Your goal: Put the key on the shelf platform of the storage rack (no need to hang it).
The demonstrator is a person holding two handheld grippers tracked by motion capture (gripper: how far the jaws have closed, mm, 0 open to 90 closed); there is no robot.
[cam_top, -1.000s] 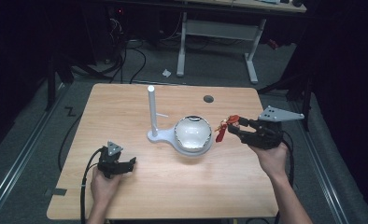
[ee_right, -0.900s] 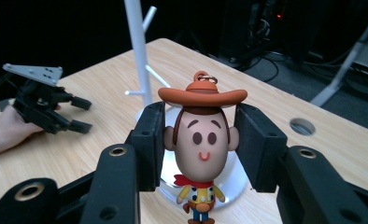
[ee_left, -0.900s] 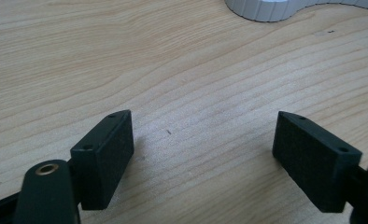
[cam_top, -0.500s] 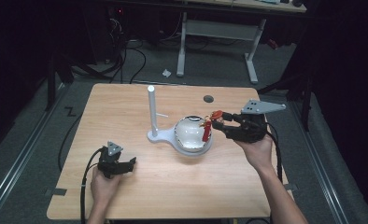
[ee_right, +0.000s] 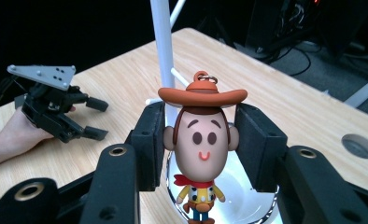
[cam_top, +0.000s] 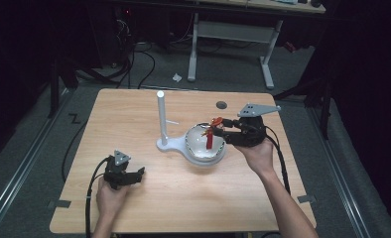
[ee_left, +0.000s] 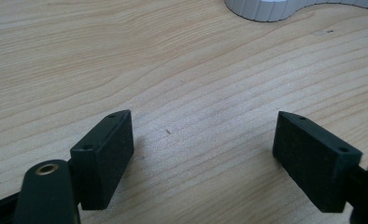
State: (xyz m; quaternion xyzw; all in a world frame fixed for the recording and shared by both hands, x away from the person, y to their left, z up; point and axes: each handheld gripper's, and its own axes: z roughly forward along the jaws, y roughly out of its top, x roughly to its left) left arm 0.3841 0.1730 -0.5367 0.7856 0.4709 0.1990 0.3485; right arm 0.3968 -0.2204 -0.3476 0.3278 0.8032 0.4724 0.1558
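Right gripper (ee_right: 201, 140) clamps cowboy figurine keychain (ee_right: 201, 154) by the head, hanging over the bowl (cam_top: 203, 148).
Left gripper (ee_left: 201, 154) wide open, empty, low over the table (ee_left: 173, 70). Likely placing step; next: lower figurine into bowl below, release.
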